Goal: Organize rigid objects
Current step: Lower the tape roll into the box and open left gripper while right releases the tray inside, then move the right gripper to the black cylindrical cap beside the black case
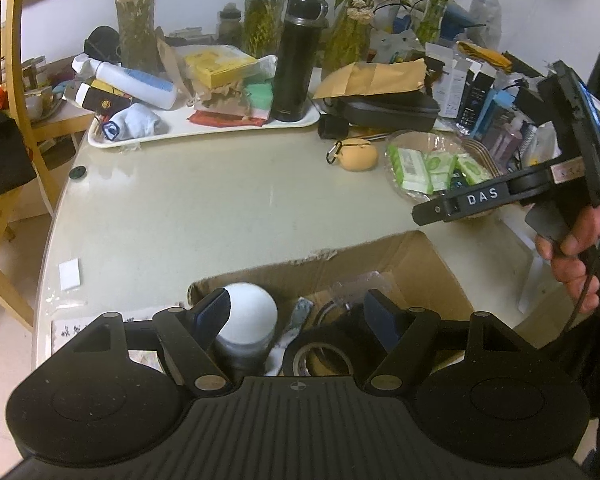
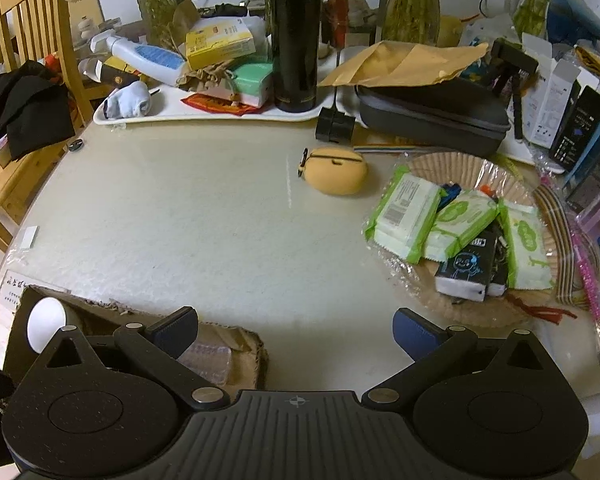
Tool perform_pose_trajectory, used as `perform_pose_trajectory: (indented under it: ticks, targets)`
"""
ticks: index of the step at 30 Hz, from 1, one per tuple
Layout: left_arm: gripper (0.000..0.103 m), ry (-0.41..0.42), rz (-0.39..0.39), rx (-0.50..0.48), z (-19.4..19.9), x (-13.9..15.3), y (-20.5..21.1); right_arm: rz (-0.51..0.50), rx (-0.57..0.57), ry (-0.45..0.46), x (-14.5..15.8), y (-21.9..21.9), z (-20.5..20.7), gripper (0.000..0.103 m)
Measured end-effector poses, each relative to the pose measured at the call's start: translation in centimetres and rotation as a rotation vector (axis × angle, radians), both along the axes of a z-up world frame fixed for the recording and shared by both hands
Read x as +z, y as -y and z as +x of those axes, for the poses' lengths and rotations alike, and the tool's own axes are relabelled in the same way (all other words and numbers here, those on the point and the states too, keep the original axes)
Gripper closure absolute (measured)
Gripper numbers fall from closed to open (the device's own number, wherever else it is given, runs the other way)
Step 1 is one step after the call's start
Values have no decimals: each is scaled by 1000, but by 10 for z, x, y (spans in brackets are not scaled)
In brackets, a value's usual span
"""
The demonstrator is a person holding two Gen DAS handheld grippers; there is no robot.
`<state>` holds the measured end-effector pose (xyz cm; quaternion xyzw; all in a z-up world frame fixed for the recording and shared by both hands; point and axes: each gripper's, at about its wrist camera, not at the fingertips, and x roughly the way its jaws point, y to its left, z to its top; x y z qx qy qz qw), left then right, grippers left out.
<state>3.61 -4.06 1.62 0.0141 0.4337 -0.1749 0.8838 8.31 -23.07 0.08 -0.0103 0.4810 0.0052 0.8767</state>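
My left gripper (image 1: pixel 296 316) hangs open over an open cardboard box (image 1: pixel 428 268) at the table's near edge. Below its fingers, inside the box, are a white-lidded jar (image 1: pixel 248 312), a black tape roll (image 1: pixel 320 354) and a clear plastic piece (image 1: pixel 356 288); the pads press on none of them. My right gripper (image 2: pixel 296 328) stands wide open above bare tabletop just right of the box (image 2: pixel 240 344), with nothing between its fingers. In the left wrist view it (image 1: pixel 424 213) shows from the side, held by a hand (image 1: pixel 572 256). A yellow rounded case (image 2: pixel 338 174) lies farther out on the table.
A wicker basket (image 2: pixel 556 216) of wipe packets sits at the right. At the back are a white tray (image 2: pixel 204 114) with a black flask (image 2: pixel 294 40), a black zip case (image 2: pixel 432 112), a small black adapter (image 2: pixel 334 126) and vases. A wooden chair (image 2: pixel 28 12) stands at the left.
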Motion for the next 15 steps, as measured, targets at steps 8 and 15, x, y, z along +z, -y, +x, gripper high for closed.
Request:
perform_pose_trajectory:
  ticks: [8,15]
  targets:
    - [30,21,17,2,23,6,7,1,-23,28,-1,8,7,0]
    - [30,58,24,-10,53,11,18,-6,19,49,-6,5,22,0]
